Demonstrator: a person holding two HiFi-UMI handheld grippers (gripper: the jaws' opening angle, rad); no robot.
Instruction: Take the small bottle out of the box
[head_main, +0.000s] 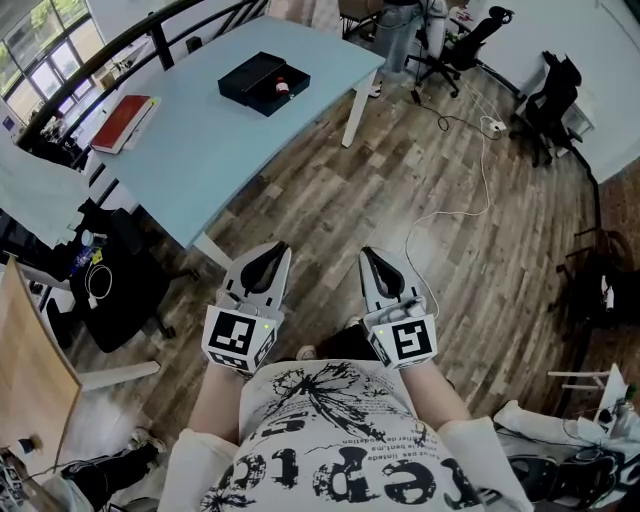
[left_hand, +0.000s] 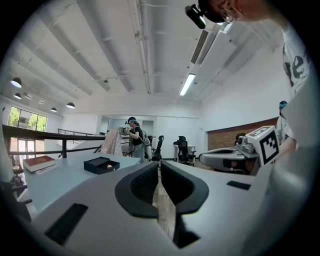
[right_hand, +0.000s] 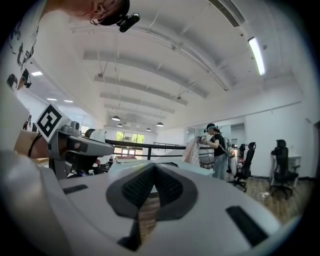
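Note:
An open black box (head_main: 264, 82) lies on the far part of the light blue table (head_main: 200, 160), with a small bottle (head_main: 283, 86) with a red part inside it. The left gripper view shows the box (left_hand: 101, 164) far ahead, the bottle only a tiny red speck. Both grippers are held close to the person's body above the wooden floor, well short of the table. My left gripper (head_main: 271, 256) is shut and empty, its fingertips (left_hand: 159, 167) meeting. My right gripper (head_main: 371, 261) is also shut with nothing between its pads (right_hand: 153, 168).
A red book (head_main: 122, 122) lies at the table's left end. A black railing (head_main: 120, 45) runs behind the table. Office chairs (head_main: 455, 50) and a white floor cable (head_main: 470, 200) are to the right. A person (left_hand: 134, 142) stands far off.

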